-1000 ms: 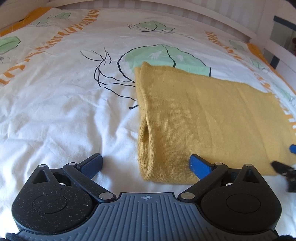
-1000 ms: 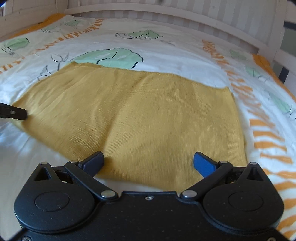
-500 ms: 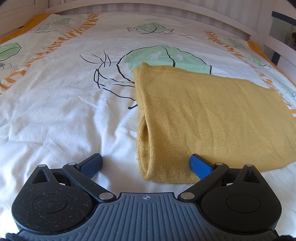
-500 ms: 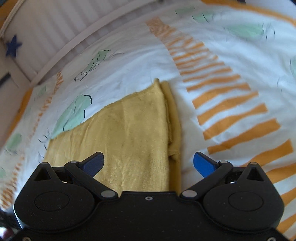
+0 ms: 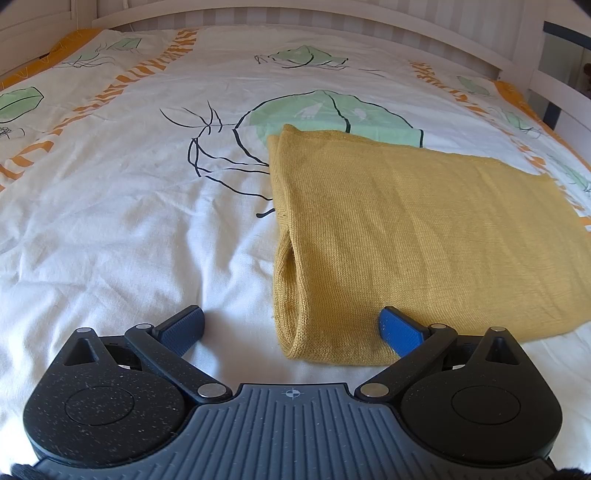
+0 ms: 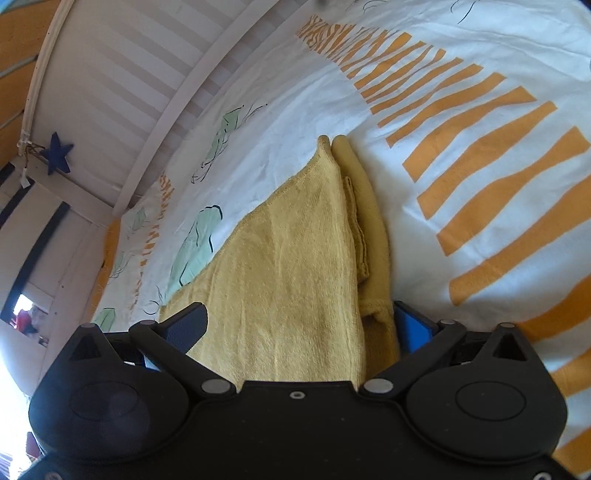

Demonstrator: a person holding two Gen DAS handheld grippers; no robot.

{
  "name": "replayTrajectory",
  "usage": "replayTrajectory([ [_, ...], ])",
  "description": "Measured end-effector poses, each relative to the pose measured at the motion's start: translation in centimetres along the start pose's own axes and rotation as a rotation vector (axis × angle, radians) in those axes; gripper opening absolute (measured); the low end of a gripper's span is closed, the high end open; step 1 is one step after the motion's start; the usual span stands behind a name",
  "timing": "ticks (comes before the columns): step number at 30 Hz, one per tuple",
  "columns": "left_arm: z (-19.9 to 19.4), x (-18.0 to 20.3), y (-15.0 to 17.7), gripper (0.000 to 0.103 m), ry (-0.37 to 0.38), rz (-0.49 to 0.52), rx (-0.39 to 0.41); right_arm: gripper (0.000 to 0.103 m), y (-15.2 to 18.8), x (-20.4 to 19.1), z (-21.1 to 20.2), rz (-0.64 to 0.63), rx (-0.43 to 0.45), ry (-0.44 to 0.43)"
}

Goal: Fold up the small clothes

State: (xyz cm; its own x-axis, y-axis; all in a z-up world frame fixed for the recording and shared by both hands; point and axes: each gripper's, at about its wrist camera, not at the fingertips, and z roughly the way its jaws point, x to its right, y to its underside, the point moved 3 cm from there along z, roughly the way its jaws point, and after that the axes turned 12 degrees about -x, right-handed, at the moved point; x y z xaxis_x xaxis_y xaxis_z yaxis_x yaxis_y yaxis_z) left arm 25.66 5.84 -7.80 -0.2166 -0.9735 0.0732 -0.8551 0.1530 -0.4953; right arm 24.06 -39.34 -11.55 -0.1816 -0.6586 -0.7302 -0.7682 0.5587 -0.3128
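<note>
A mustard-yellow knit garment [image 5: 413, 236] lies folded flat on the bed, its rolled fold edge facing left in the left wrist view. My left gripper [image 5: 291, 325] is open, low over the bedsheet, with the garment's near left corner between its blue pads. In the right wrist view the same garment [image 6: 288, 280] runs away from me, with its layered side edge on the right. My right gripper [image 6: 299, 325] is open and rolled sideways, and straddles the garment's near end.
The bed has a white cover [image 5: 110, 221] printed with green leaves and orange stripes. A white slatted bed rail [image 5: 332, 14] runs along the far side. In the right wrist view the rail [image 6: 122, 88] curves across the top left, with a blue star [image 6: 57, 153] hanging by it.
My right gripper has swung round from facing the garment's broad side to its right end and has rolled sideways. The left gripper has hardly moved. The garment lies as before.
</note>
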Motion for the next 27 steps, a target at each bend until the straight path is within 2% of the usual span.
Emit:
replayTrajectory([
  [15, 0.0, 0.1, -0.3, 0.102, -0.003, -0.006, -0.015, 0.103, -1.1, -0.4, 1.0, -0.040, -0.045, 0.006],
  [20, -0.3, -0.4, -0.8, 0.101, 0.038, -0.026, -0.026, 0.102, -1.5, -0.3, 1.1, -0.043, -0.063, -0.011],
  [21, -0.5, -0.7, -1.0, 0.101, 0.056, -0.038, -0.018, 0.097, -1.6, -0.5, 1.2, -0.051, -0.064, -0.006],
  [22, -0.8, -1.0, -1.2, 0.101, 0.075, -0.057, -0.007, 0.082, -1.7, -0.6, 1.3, -0.063, -0.069, 0.005],
  [23, -1.1, -1.3, -1.3, 0.101, 0.089, -0.078, 0.004, 0.073, -1.8, -0.7, 1.5, -0.069, -0.075, 0.021],
  [24, -1.4, -1.7, -1.5, 0.101, 0.098, -0.095, 0.015, 0.060, -2.0, -0.7, 1.7, -0.069, -0.078, 0.037],
  [26, -1.8, -2.3, -1.9, 0.101, 0.099, -0.116, 0.026, 0.046, -2.1, -0.6, 1.9, -0.064, -0.072, 0.071],
  [27, -2.0, -2.6, -2.0, 0.101, 0.092, -0.120, 0.028, 0.035, -2.2, -0.7, 1.9, -0.070, -0.065, 0.093],
])
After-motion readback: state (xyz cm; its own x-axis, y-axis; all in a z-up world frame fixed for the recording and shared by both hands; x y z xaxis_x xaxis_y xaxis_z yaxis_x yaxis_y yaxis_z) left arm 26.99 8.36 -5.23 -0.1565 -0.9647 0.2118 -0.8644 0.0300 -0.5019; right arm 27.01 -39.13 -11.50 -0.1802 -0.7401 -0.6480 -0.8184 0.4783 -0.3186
